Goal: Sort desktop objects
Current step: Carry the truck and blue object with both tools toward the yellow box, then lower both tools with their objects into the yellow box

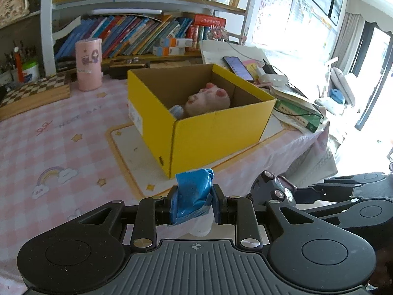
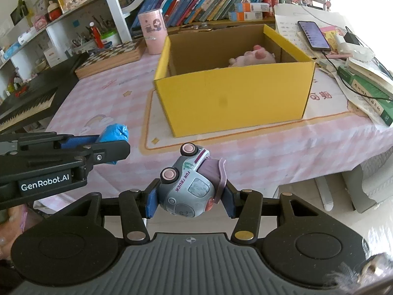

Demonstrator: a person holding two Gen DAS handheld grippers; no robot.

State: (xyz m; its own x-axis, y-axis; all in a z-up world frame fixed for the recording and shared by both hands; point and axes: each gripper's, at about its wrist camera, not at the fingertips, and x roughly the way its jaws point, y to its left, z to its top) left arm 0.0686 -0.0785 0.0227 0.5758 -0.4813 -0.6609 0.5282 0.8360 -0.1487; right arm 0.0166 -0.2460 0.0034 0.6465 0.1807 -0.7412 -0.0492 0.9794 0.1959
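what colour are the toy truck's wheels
Pink hubs with black tyres on the toy truck, clearest in the right wrist view.

A yellow box [image 1: 216, 132] stands on pink-checked cloth [image 1: 61, 132]; blue bundle [image 1: 192, 196], grey-lilac toy truck [image 2: 189, 186].

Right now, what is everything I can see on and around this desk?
Cardboard box: one, yellow, open, mid-desk.
Plush toy: one, pink, inside the box.
Small object: one, pale blue, in the box beside the plush.
Tablecloth: one, pink checked.
Cylinder tin: one, pink, behind the box.
Chessboard: one, brown and white, back left.
Phone: one, screen lit, on papers.
Books: many, mostly blue, on the shelf.
Keyboard: one, black, beside the desk.
Blue packet: one, gripped by the left claw.
Toy truck: one, grey and pink, gripped by the right claw.
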